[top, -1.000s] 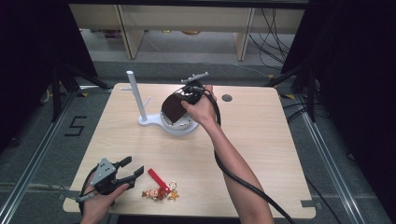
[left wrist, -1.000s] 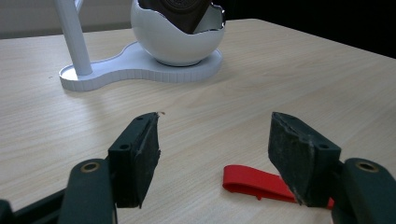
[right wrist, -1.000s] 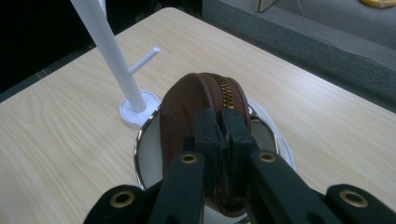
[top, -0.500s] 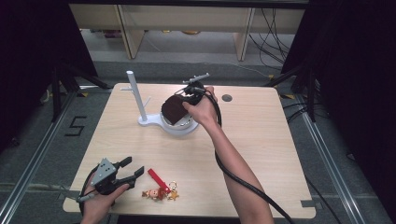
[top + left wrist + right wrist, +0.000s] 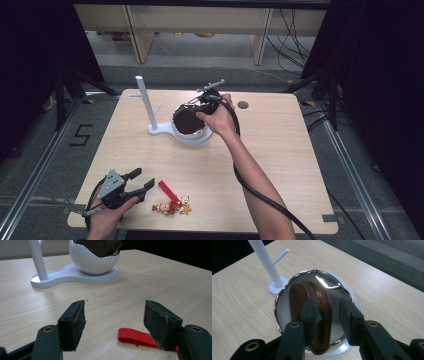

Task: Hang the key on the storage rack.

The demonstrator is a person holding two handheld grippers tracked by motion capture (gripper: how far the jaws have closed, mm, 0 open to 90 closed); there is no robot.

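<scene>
A brown zip pouch [image 5: 187, 121] [image 5: 312, 297] stands on edge in a white bowl [image 5: 197, 137] [image 5: 287, 287] with a shiny lining. My right gripper [image 5: 198, 106] [image 5: 328, 306] hangs over it. Its jaws have just been opening and stand apart on either side of the pouch's zip edge, no longer squeezing it. My left gripper [image 5: 145, 179] [image 5: 115, 312] rests open near the table's front left with nothing between its jaws. A red strap [image 5: 169, 190] [image 5: 135, 336] with small charms [image 5: 167, 206] lies just right of it.
The bowl shares a white base [image 5: 72, 277] with an upright post [image 5: 143, 100] [image 5: 265, 260] that has a short side peg. A round cable hole [image 5: 243, 105] sits in the table behind the right hand. Bare wood lies between the two grippers.
The right gripper's jaws have parted from the pouch, which now sits in the bowl. Neither hand has shifted, and the left gripper is unchanged.
</scene>
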